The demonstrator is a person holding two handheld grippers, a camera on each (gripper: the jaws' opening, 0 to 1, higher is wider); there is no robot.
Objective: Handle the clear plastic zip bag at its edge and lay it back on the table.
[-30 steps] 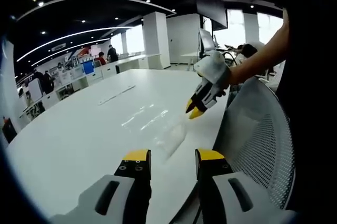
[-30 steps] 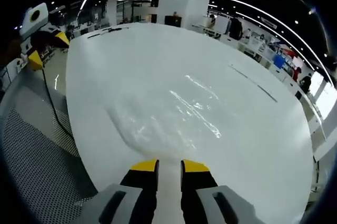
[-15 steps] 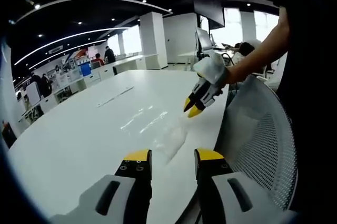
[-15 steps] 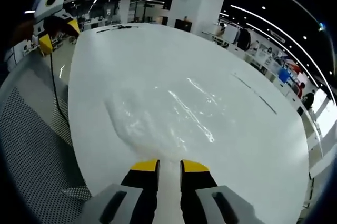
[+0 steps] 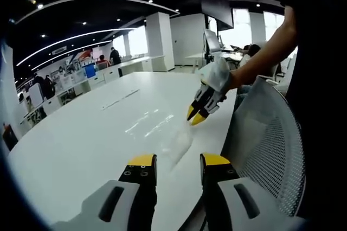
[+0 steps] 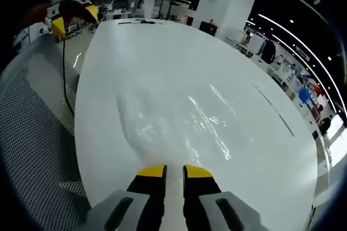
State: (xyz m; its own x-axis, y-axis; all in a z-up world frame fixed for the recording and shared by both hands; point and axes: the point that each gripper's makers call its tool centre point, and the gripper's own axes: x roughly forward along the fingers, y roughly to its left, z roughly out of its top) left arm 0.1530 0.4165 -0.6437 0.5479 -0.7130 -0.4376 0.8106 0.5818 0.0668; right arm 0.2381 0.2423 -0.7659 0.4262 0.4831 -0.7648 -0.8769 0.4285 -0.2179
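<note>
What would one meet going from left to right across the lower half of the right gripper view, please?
Mesh chair back → white table edge → clear plastic zip bag lying on the table, with the right gripper below it → bare table top.

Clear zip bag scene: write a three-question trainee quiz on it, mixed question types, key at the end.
1. True or false: the clear zip bag lies flat on the white table.
2. Multiple choice: beside the table edge stands A) a mesh chair, B) a red bin, C) a ladder.
3. Fill in: the right gripper has its jaws nearly ____; the left gripper is open.

Key: 1 true; 2 A; 3 closed.
</note>
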